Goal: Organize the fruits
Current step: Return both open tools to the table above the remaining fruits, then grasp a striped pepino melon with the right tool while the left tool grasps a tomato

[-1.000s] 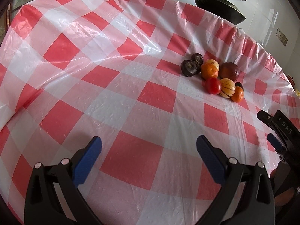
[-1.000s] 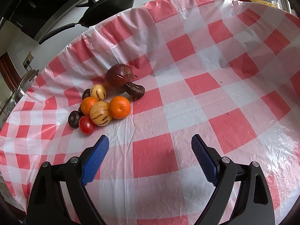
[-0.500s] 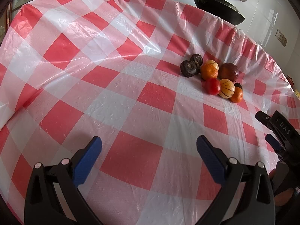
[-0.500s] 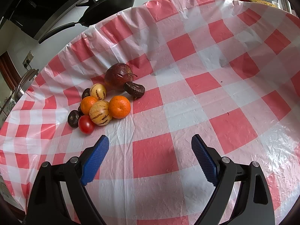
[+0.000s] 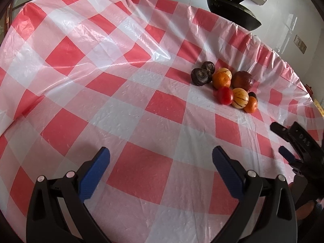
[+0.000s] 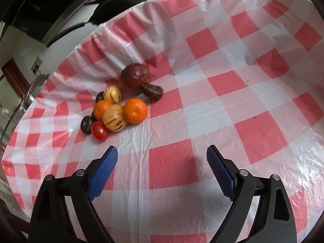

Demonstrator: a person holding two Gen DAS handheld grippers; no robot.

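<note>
On the red-and-white checked plastic tablecloth (image 6: 172,168), a tight cluster of fruit rests toward the far edge: two orange mandarins (image 6: 135,110), two yellow purple-striped melons (image 6: 114,118), a red tomato (image 6: 99,130), a large maroon round fruit (image 6: 134,75) and small dark brown ones (image 5: 199,76). Left gripper (image 5: 161,165) and right gripper (image 6: 162,163) hover nearer, jaws spread, empty.

Tablecloth (image 6: 174,166) lies bare in front of both grippers, with clear passage. The only obstruction is the fruit cluster (image 6: 119,109), tightly packed with pieces touching. Pan (image 5: 232,10) sits beyond the far edge. Right gripper (image 5: 299,147) stands at the left gripper's right side.
</note>
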